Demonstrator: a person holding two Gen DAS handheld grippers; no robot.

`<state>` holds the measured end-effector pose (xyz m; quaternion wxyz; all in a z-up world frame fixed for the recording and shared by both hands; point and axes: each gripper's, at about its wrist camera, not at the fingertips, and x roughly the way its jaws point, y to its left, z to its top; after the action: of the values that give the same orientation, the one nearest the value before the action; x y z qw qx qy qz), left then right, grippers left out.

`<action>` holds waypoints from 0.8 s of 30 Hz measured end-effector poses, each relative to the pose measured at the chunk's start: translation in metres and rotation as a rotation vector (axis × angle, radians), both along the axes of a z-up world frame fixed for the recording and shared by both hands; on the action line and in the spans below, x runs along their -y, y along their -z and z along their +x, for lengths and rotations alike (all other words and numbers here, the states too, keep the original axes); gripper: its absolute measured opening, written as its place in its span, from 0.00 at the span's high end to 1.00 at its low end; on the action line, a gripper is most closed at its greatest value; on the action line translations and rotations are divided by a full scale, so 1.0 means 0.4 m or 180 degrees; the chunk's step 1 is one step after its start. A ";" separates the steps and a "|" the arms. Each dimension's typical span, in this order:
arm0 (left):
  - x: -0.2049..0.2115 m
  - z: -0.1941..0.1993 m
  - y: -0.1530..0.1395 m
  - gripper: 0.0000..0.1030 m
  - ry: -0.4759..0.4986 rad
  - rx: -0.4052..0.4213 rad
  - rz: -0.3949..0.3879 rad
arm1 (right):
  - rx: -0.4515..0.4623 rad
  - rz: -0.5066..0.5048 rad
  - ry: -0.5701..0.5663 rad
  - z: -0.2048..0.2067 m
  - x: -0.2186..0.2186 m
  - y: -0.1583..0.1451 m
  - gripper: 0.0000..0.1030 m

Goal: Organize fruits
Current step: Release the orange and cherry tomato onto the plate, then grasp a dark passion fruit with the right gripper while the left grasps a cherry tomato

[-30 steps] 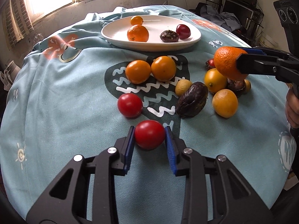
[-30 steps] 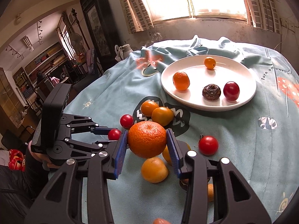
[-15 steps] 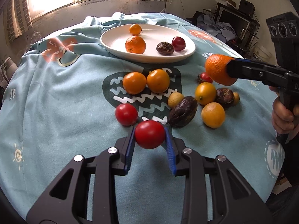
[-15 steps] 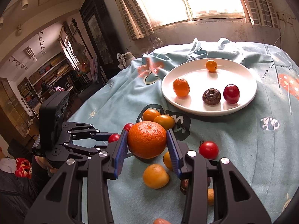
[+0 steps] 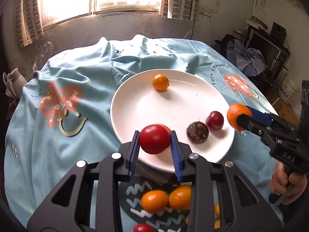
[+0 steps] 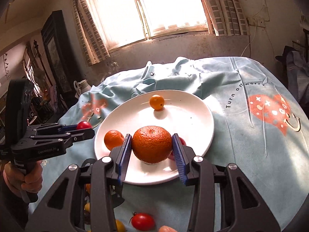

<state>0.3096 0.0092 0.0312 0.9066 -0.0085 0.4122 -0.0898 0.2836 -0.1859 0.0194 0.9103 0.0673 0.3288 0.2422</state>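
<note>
My left gripper is shut on a red tomato and holds it above the near edge of the white plate. My right gripper is shut on a large orange above the plate's near part. In the left wrist view the orange hangs at the plate's right rim. On the plate lie a small orange, a dark red fruit, a brown passion fruit and a mandarin.
Two oranges and a tomato lie on the blue cloth under my left gripper. Another tomato and small yellow fruits lie under my right gripper. The cloth is bunched up behind the plate.
Both grippers have moved forward with their fruit, from over the loose fruits to over the plate. Both stay shut.
</note>
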 end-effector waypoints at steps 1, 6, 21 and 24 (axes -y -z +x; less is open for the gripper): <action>0.006 0.033 0.005 0.69 -0.0039 -0.0032 0.0012 | -0.0032 -0.0004 0.0014 0.018 0.001 0.007 0.59; 0.031 0.131 0.042 0.57 -0.0190 -0.0197 0.0223 | -0.0178 -0.0108 -0.0033 0.072 -0.014 0.040 0.55; -0.127 -0.226 0.028 0.07 -0.0509 0.0297 0.0273 | 0.0153 -0.0565 -0.1378 -0.250 -0.181 -0.015 0.38; -0.209 -0.239 0.052 0.07 -0.0883 0.0161 0.0087 | -0.0113 -0.0796 -0.1328 -0.284 -0.230 0.037 0.38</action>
<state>0.2138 0.0928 0.0104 0.9205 -0.0508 0.3853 0.0418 0.1698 -0.0939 0.0048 0.8359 -0.1110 0.3789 0.3813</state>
